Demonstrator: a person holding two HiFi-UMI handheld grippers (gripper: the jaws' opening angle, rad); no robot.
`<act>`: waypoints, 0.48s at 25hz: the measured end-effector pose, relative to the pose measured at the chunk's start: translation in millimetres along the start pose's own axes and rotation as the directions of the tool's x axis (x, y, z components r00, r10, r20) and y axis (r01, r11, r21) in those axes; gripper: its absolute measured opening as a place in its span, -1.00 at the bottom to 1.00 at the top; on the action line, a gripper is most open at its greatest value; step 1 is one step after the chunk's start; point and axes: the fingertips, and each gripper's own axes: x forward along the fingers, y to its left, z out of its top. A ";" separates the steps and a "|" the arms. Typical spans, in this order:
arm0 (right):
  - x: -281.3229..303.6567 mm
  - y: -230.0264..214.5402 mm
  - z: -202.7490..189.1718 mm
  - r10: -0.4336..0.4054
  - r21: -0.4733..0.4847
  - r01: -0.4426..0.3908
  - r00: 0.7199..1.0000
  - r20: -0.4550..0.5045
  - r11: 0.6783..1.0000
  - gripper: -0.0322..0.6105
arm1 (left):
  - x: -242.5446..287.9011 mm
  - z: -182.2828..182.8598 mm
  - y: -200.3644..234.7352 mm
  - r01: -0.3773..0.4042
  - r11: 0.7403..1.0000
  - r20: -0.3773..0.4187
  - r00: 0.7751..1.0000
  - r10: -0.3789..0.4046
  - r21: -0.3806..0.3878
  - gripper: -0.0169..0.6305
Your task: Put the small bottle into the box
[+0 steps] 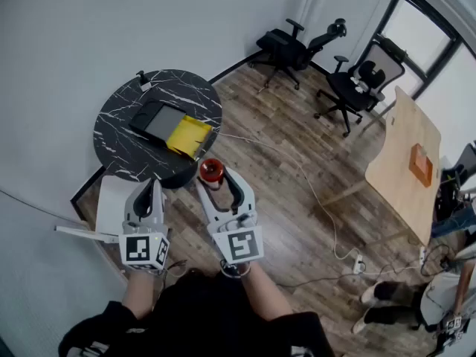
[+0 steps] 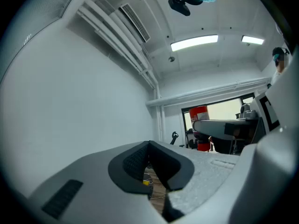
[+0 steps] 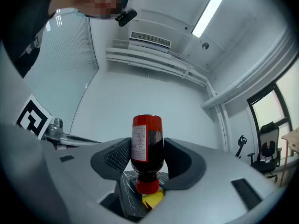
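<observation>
**Bottle gripped, still short of the table**

The small bottle [image 3: 147, 139] hangs cap-down, clamped in the right gripper [image 3: 148, 158] just off the near edge of the marble table [image 1: 123, 143]. The black box [image 1: 160, 121] lies mid-table. The round body could pivot or slip out. Its white label's print is unreadable. The left gripper [image 2: 149, 160] is pinched together, empty.
</observation>
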 end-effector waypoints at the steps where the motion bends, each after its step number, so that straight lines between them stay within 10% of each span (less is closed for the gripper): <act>1: -3.1 5.2 0.6 -0.003 0.005 0.003 1.000 -0.003 1.000 -0.25 | -5.7 -2.2 1.2 0.001 1.000 -0.006 1.000 -0.001 -0.008 -0.95; 12: -14.8 37.1 -5.4 -0.042 0.039 0.044 0.998 -0.051 0.998 -0.25 | -31.3 -25.4 14.7 0.047 0.997 -0.056 0.997 -0.051 -0.064 -0.95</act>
